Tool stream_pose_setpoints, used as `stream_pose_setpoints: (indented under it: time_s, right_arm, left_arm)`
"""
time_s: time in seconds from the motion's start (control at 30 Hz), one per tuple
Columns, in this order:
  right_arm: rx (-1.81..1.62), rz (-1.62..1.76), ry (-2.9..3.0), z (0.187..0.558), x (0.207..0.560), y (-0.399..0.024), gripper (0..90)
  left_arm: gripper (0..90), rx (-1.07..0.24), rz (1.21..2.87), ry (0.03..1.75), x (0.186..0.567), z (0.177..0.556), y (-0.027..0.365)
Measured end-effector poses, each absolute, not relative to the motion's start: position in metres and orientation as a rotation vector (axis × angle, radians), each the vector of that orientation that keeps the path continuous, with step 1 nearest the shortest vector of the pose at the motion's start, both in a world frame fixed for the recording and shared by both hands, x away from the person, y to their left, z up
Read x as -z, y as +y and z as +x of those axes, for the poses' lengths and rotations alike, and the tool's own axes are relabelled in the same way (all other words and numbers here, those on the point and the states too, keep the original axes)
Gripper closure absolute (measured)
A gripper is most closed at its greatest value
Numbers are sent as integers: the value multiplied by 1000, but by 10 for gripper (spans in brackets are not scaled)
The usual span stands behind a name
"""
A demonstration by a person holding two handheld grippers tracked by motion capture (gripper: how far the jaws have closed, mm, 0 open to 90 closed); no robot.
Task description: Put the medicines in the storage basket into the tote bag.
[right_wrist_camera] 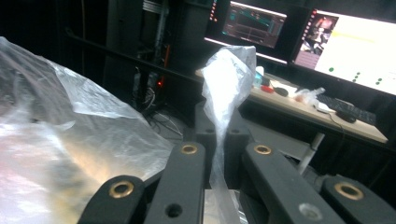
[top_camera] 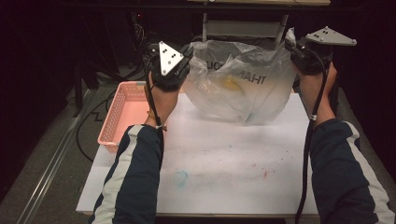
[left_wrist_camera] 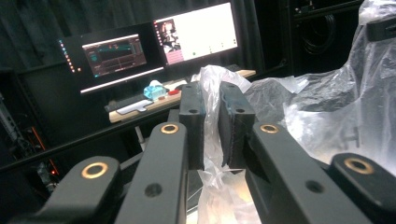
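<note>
plastic bag (top_camera: pixel 243 84) | left gripper (top_camera: pixel 187 58) clamps its handle | right gripper (top_camera: pixel 293 46) clamps the other

My left gripper (top_camera: pixel 186 55): black body, grey three-cornered plate with dark screw dots on top, black cable down the forearm. My right gripper (top_camera: pixel 293 45): same black body, same grey plate, black cable clipped at the wrist. Sleeves are dark navy with a wide white stripe. In the gripper views I see black jaw links with brass-ringed pivots and flat black pads (left_wrist_camera: pixel 192 122).
</note>
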State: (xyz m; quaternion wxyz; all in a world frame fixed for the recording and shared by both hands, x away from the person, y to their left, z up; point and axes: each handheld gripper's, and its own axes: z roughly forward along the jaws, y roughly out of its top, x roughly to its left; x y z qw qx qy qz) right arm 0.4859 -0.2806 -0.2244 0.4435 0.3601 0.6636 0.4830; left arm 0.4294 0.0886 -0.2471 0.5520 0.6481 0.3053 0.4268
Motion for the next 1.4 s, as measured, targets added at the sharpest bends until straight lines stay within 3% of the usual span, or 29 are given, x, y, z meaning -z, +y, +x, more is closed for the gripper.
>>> stream_pose_setpoints:
  time_s: [0.07,0.23,0.33,0.4,0.47,0.57,0.7,1.4]
  right_arm:
    - [-1198,884,1641,483,221,-278,900]
    - [-1169,888,1673,486,228,-273,900]
    - [-1148,906,1683,491,238,-273,900]
    - [-1134,926,1688,496,244,-275,900]
    - [-1120,949,1691,500,250,-278,900]
    - [-1109,979,1695,506,258,-284,900]
    - [-1087,1012,1692,512,264,-291,900]
    - [-861,1157,1713,551,297,-326,900]
  left_arm:
    - [801,-1004,1534,714,246,427,87]
    - [679,-980,1565,746,255,435,82]
    - [669,-973,1577,763,264,442,83]
    - [565,-935,1586,772,269,445,85]
    - [525,-905,1586,766,274,446,87]
    - [350,-896,1584,766,279,445,87]
    - [311,-885,1594,755,281,444,88]
    - [311,-817,1691,771,319,459,85]
